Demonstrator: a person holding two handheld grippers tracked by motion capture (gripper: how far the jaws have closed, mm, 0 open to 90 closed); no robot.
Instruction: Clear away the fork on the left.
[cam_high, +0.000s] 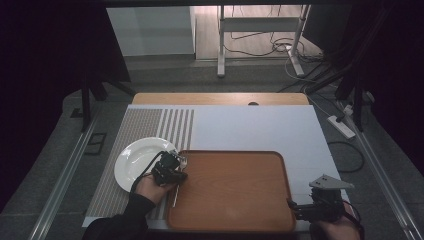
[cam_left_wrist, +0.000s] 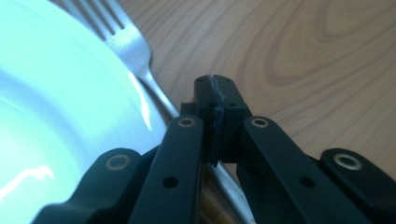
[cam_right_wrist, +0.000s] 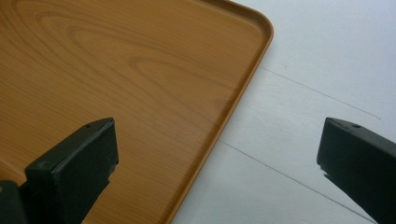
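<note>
Wood-grain tray (cam_high: 235, 190): we see a brown, rounded-corner tray with a low raised rim, lying flat on the white table top (cam_high: 260, 127) toward the near edge; its surface shows oval grain rings in both gripper views.
Fork (cam_left_wrist: 133, 49): silver metal, shiny, tines pointing away from us in the left gripper view; it lies at the tray's left side, squeezed between the plate's rim and the tray floor, its handle running back under the jaws. From the high view we see its thin handle (cam_high: 176, 195) running along the tray's left edge.
Plate (cam_high: 140, 162): white, round, glossy, with a shallow well; it sits on the striped part of the mat, just left of the tray and touching the fork's side.
Left gripper (cam_left_wrist: 215, 100): our left hand (cam_high: 150, 189) holds it over the tray's far-left corner; the jaws are pressed together tip to tip, with the fork's handle passing beneath them. We cannot tell whether anything is pinched.
Right gripper (cam_right_wrist: 217, 154): our right hand (cam_high: 335, 227) holds it at the tray's near-right corner; the jaws stand wide apart with nothing between them, one over the tray, the other over bare table.
</note>
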